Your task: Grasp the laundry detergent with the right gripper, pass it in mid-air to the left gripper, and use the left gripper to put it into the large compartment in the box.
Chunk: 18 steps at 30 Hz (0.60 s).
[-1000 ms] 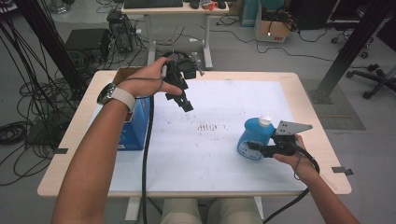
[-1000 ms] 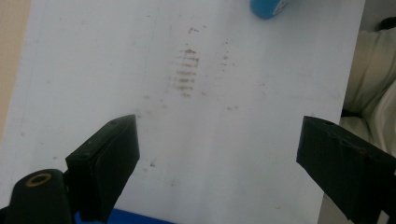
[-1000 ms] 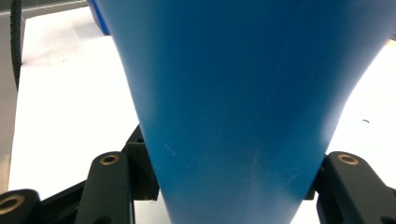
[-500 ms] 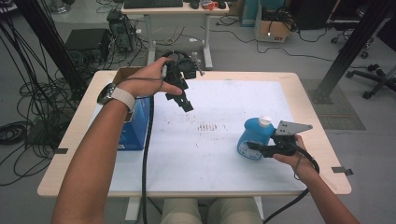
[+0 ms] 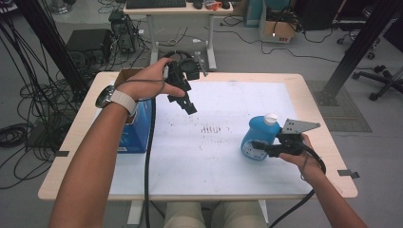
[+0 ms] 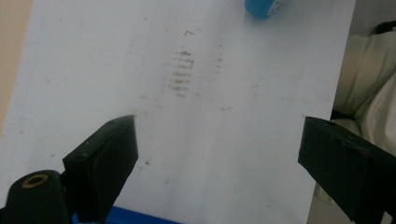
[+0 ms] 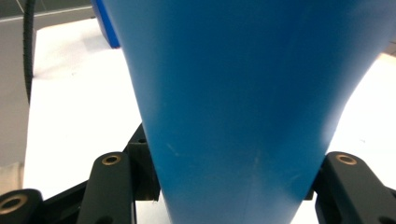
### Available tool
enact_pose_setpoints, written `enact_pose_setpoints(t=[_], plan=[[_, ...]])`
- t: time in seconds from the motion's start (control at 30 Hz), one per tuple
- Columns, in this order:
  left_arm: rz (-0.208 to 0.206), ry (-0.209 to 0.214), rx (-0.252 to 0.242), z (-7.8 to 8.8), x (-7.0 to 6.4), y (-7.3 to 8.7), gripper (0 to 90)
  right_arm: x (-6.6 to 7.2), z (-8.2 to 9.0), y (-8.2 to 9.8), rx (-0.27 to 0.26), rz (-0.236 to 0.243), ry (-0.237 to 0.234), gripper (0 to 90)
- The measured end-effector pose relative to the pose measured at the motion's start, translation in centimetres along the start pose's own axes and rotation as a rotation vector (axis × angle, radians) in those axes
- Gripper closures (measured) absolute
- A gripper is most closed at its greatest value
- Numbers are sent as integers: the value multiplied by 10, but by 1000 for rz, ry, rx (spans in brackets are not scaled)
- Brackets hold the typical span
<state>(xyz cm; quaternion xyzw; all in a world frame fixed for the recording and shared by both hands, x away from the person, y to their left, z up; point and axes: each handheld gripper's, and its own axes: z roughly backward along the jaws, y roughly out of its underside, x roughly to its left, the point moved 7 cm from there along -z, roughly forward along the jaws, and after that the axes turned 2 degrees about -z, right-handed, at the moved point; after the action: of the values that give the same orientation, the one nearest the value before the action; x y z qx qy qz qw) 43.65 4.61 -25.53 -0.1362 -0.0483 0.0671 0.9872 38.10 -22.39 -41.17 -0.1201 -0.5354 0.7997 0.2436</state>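
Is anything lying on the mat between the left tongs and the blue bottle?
Nothing visible does. The left tongs hang open above the white mat, with nothing between their jaws; the stretch toward the blue bottle bears only brownish smudges. The right tongs are shut on that bottle. The blue box stands off to the left.

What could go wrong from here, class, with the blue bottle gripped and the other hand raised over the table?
1. The right tool clamps the blue bottle low on its rounded body; it might tip or slip if lifted.
2. The left tool hangs open above the white sheet, with its cable trailing past the blue box, which it could perhaps snag.
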Motion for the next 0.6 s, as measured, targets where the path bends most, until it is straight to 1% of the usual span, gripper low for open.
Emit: enact_pose_setpoints(t=[0.07,0.13,0.4,0.47,0.53,0.6], plan=[[-1,-4,-2,2,-2,0,116,0,2,-5,-4,0,-9,435],[-2,-16,-7,6,-4,-1,116,1,4,-10,-4,7,-15,435],[1,-25,-7,20,-15,-7,115,6,13,-27,23,20,-52,434],[-1,-31,-9,24,-17,-10,104,9,15,-33,25,19,-80,434],[0,-21,-24,29,-20,-14,95,13,17,-40,26,20,-105,434],[-4,-21,-28,34,-22,-17,94,18,20,-50,33,27,-138,433]])
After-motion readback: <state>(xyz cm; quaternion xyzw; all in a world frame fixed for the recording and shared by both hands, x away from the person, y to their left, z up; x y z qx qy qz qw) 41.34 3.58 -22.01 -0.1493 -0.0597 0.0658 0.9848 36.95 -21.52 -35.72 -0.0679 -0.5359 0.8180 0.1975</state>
